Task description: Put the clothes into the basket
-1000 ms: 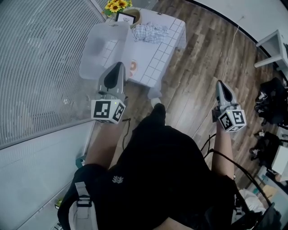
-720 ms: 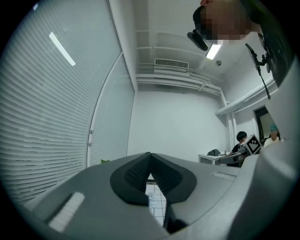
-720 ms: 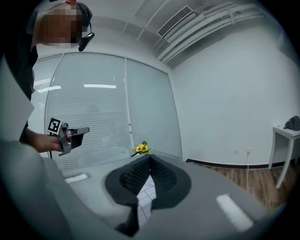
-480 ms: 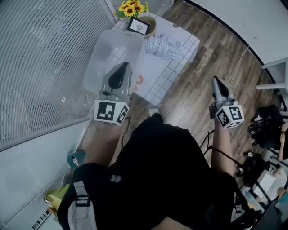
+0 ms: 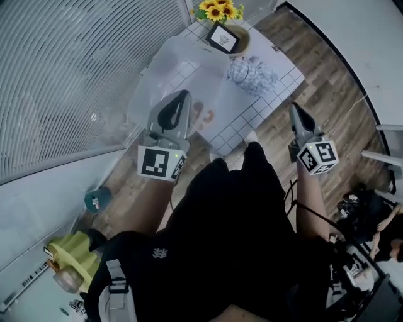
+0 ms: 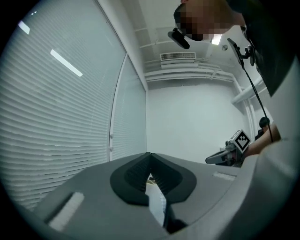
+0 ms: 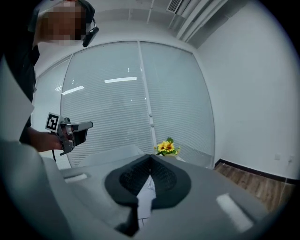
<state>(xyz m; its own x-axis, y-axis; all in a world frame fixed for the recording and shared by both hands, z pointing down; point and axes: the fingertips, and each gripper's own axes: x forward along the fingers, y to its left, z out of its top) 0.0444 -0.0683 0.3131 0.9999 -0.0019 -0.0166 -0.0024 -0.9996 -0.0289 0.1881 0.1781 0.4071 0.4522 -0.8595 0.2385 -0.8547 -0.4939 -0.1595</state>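
Observation:
A crumpled checked cloth (image 5: 252,74) lies on the white grid-patterned table (image 5: 252,113). Left of it on the table stands a translucent plastic basket (image 5: 169,66); I cannot see inside it. My left gripper (image 5: 183,95) is held in the air short of the table's near edge, jaws shut and empty. My right gripper (image 5: 293,107) hovers over the floor beside the table's near right corner, also shut with nothing in it. In the left gripper view the pads (image 6: 140,171) meet at the tip, and the right gripper (image 6: 228,153) shows beyond them. The right gripper view shows closed pads (image 7: 161,176) and the left gripper (image 7: 70,131).
Sunflowers (image 5: 217,9) and a small framed picture (image 5: 223,38) stand at the table's far end. Window blinds (image 5: 56,82) run along the left. On the wood floor (image 5: 327,82) lie a teal object (image 5: 97,198), yellow items (image 5: 72,251) and black bags (image 5: 365,207).
The table, basket and cloth have shifted right and nearer in the head view as the person comes closer. Both grippers stay shut and held out in front.

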